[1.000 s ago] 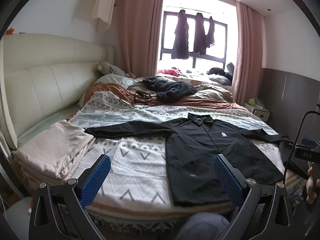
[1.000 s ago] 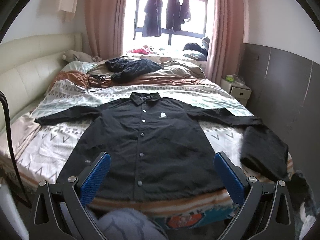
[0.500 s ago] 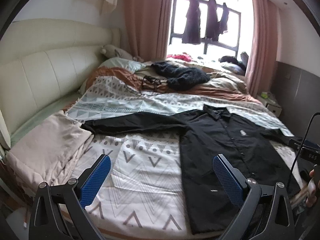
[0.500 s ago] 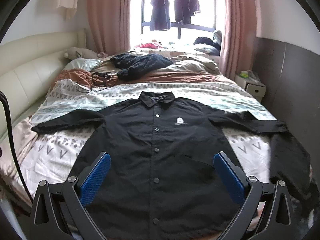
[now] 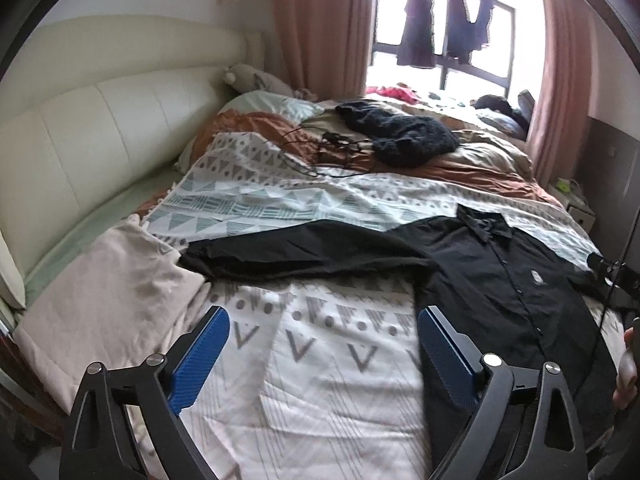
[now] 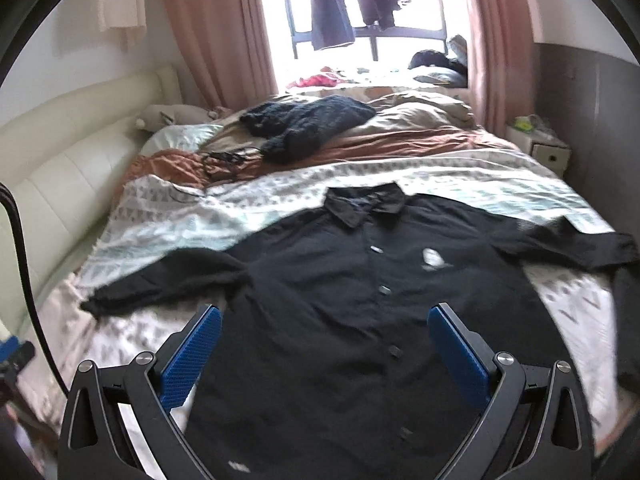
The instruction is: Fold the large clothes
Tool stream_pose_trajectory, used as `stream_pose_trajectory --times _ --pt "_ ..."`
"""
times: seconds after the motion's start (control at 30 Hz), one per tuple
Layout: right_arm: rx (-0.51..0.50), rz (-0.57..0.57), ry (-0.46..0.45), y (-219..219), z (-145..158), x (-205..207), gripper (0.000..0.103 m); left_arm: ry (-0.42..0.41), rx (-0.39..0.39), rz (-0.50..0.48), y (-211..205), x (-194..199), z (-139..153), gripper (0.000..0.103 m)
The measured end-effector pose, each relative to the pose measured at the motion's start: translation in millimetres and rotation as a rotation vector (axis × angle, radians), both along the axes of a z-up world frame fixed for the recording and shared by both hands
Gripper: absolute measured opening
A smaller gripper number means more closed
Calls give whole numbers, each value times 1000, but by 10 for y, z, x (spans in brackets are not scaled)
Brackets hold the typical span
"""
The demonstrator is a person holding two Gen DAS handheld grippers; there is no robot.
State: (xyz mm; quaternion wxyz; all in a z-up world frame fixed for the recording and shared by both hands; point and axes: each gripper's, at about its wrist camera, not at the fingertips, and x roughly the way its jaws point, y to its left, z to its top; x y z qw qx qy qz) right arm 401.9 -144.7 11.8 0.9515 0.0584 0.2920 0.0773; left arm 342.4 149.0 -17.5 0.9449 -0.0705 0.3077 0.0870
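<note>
While the black button-up shirt (image 6: 360,300) lies face up and fully spread on the bed (image 5: 320,360), no fold has been made in it, so I judge the task to be at its very start. Its collar (image 6: 364,202) points toward the window, the placket is buttoned, and both long sleeves stretch straight out to the sides. One sleeve (image 5: 304,252) reaches toward the cream padded headboard (image 5: 80,140), with its cuff touching or just overlapping a pale pink folded blanket (image 5: 108,300); the other sleeve (image 6: 568,240) runs toward the opposite edge of the mattress.

Neither tool has cloth in it. The left tool (image 5: 322,356) hovers above the patterned bedspread (image 5: 280,200) just beside the shirt's side seam, below the outstretched sleeve; its jaws are wide but closing slightly, with nothing between them. The right tool (image 6: 324,352) hangs over the lower front of the shirt, jaws spread wide and empty, the blue pads clear of the fabric.

Everything remains to be done: bringing each sleeve in across the body, turning the sides inward, then doubling the length from hem to collar. A dark knitted garment (image 5: 400,136) heaped farther up the bed may be another piece waiting its turn, though that is only a guess.
</note>
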Motion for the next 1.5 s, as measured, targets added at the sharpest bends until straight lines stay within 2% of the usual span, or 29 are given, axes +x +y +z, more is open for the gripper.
stream_pose_trajectory --times 0.07,0.23,0.47,0.53,0.67,0.8,0.9,1.0,1.1,1.13,1.23,1.27,1.3,1.33,1.4,1.47,1.5 --pt "39 41 -1 104 22 163 103 18 -13 16 140 126 -17 92" --pt "89 33 -28 307 24 548 103 40 -46 81 496 392 -60 86" --pt "129 58 16 471 -130 1075 102 76 -132 196 1034 741 -149 79" --pt "131 62 30 513 -166 1199 101 98 -143 229 1150 856 -210 74" --pt "121 37 66 571 -240 1429 98 138 -201 292 1411 1091 -395 72" --pt "125 45 83 624 -292 1649 96 174 -224 360 1663 1297 -552 70" --pt "131 51 120 661 -423 1834 88 209 -230 395 1865 1468 -700 65" --pt "132 60 163 722 -592 1995 87 242 -225 433 2099 1617 -870 65" --pt "109 80 208 782 -744 2091 78 305 -251 476 2360 1778 -1149 65" --pt "105 85 223 786 -783 2102 74 314 -269 494 2434 1804 -1243 64" --pt "105 94 242 799 -890 2063 73 310 -276 535 2540 1859 -1410 60" --pt "99 102 254 816 -934 2048 72 314 -251 544 2534 1891 -1417 58" --pt "97 111 266 832 -983 2043 70 323 -233 550 2528 1923 -1419 40" --pt "100 122 279 844 -1044 2039 65 338 -223 549 2522 1958 -1421 15" --pt "105 129 300 853 -1136 2061 53 356 -236 542 2520 1982 -1397 10" --pt "159 165 310 839 -1223 2081 30 334 -228 514 2486 1975 -1286 7" --pt "202 194 318 827 -1269 2094 26 320 -221 491 2449 1972 -1195 6"
